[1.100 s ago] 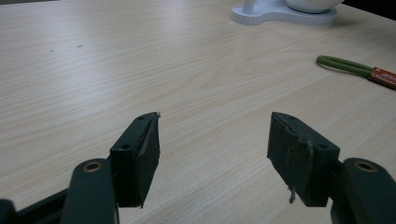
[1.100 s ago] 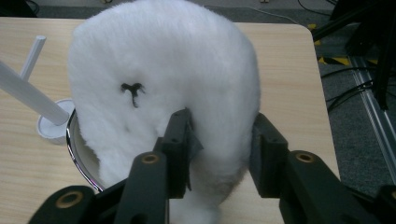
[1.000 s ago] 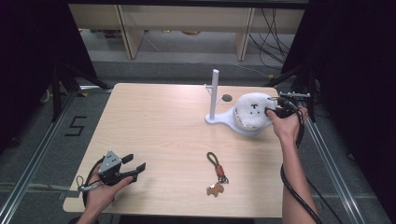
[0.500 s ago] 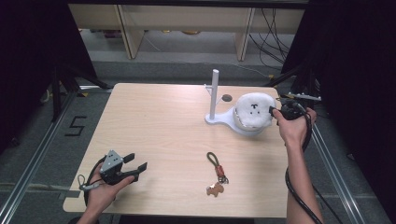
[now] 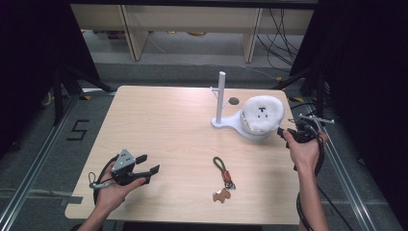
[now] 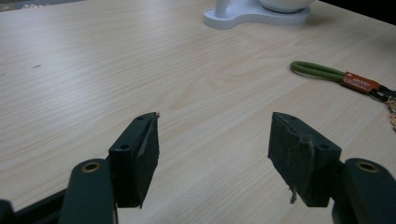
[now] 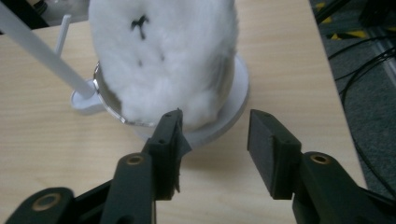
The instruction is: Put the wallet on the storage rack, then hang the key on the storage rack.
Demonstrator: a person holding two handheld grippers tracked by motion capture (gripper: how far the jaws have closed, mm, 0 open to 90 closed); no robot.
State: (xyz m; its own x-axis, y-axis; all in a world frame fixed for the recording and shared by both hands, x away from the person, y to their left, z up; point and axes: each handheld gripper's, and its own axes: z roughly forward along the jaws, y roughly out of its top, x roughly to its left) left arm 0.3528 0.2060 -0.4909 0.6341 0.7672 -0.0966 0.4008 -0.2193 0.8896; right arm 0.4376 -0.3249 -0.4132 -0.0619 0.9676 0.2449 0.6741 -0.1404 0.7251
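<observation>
The fluffy white plush cap (image 7: 163,60) sits on its round glossy stand base (image 7: 236,100) at the pale wood-grain worktop's (image 5: 159,125) far right; my right tool (image 7: 215,135), just closing, gapes empty beside it. My left tool (image 6: 215,149) gapes empty too.

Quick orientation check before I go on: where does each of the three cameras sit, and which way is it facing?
High view: above the person's side, looking forward and down on the wooden table; forearms, left gripper and right gripper show.
Left gripper view: on the left gripper, looking low across the table toward the green-looped keychain; its open jaws show.
Right gripper view: on the right gripper, facing the white plush on the white stand; its jaws are apart, holding nothing.
Shared: the stand appears in all three views.
</observation>
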